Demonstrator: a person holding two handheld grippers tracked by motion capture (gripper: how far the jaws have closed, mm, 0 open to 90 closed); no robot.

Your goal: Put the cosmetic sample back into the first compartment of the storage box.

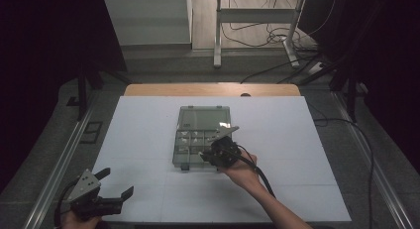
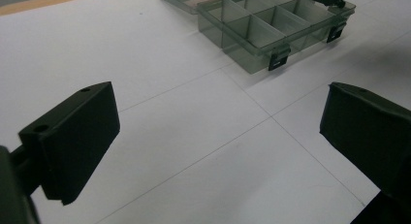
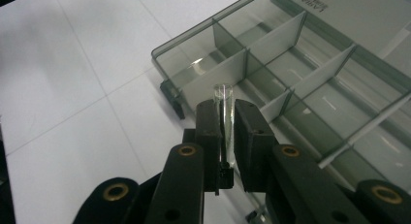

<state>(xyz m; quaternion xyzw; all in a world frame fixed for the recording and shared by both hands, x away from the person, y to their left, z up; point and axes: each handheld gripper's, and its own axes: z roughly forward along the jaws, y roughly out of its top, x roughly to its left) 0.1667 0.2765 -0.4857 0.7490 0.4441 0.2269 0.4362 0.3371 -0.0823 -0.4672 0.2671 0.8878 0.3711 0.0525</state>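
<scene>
The right gripper [image 3: 228, 122] clenched a thin clear glass tube [image 3: 225, 110] over the smoky divided plastic box [image 3: 310, 54] (left gripper [image 2: 218, 136] hung open); squeezing harder might crack it.

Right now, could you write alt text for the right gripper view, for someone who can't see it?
The right gripper pinches a small clear tube between its two black jaws, held over the near corner of an open, smoky-grey compartment box. The box sits on a white table, its dividers forming several compartments.
</scene>
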